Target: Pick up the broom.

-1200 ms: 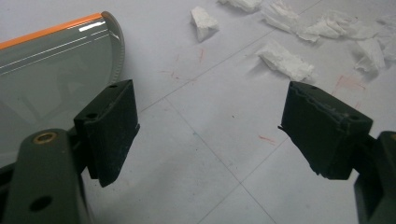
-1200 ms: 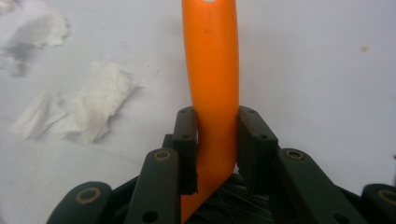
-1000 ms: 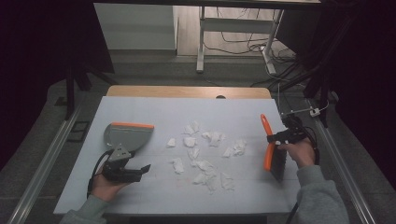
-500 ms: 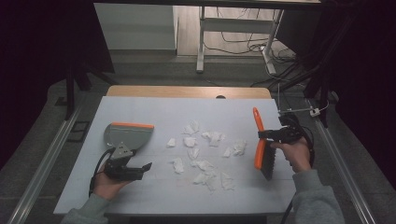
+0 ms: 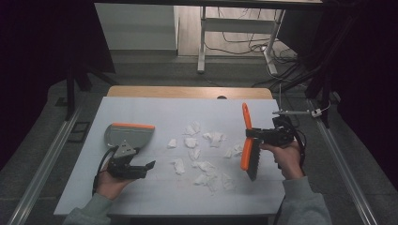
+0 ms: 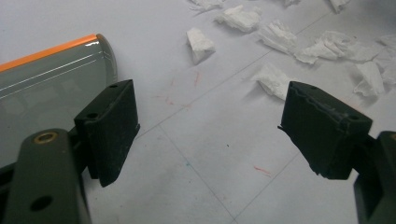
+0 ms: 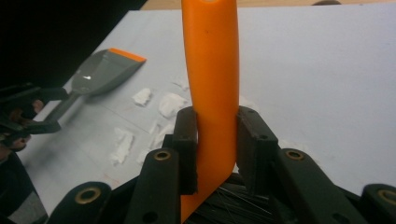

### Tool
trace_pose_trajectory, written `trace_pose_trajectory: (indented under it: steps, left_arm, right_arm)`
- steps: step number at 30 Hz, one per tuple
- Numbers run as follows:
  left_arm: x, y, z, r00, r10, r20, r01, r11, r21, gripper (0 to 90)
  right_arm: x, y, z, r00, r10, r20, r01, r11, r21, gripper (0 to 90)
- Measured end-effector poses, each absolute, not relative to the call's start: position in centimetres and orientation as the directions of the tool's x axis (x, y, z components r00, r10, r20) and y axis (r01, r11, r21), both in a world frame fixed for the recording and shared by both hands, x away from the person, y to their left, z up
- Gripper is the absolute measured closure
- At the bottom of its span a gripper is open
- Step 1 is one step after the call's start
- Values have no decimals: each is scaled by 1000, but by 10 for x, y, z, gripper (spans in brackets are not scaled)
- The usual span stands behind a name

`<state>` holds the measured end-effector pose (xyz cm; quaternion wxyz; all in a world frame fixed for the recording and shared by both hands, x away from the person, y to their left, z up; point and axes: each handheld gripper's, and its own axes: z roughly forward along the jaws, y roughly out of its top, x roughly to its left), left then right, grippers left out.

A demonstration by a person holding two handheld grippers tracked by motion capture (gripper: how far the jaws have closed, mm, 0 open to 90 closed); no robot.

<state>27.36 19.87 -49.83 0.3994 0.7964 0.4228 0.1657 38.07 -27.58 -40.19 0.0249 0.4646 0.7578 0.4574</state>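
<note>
the paper scraps (image 5: pixel 199 152) lie scattered on the table (image 5: pixel 155 110) between the two grippers, and sweeping them into the dustpan looks like the step in hand.

left to right: the dustpan (image 5: pixel 129 134) lies flat just ahead of the left gripper (image 5: pixel 149 166), its orange lip on the far side. in the left gripper view that gripper's fingers (image 6: pixel 109 128) are spread wide and released, holding nothing, with the pan's grey blade beside the left finger and scraps ahead of the right one. judged from this, the pan's handle should be taken first, so the pan can be braced and its lip turned toward the pile.

the right gripper (image 5: pixel 253 134) is beyond the scraps, fingers clenched on the orange handle of the brush (image 5: pixel 248 150), gripping it just above the black bristles, which hang low near the outermost scraps. a good stroke would probably set the bristles down outside those scraps, then draw them toward the left fingers in short, light pulls, since crumpled paper this light may scatter or roll past the pan.
</note>
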Motion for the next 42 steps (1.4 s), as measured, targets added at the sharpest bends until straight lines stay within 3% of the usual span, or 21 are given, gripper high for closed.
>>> trace_pose_trajectory:
  steps: [16, 22, 38, 42]
  left_arm:
    - [267, 165, -483, 648, 759, -57, 487, -356, 797, 201]
    - [270, 150, -481, 665, 744, -69, 486, -359, 797, 201]
    - [269, 76, -469, 786, 612, -85, 412, -417, 810, 218]
    - [275, 60, -469, 804, 581, -126, 419, -404, 813, 230]
  right_arm:
    - [374, -247, -415, -559, 689, 461, 655, 27, 755, 717]
    - [370, -236, -416, -558, 703, 441, 635, 19, 773, 716]
    - [363, -207, -418, -583, 682, 442, 600, -6, 800, 715]
    - [362, -198, -425, -576, 688, 442, 601, -11, 799, 715]
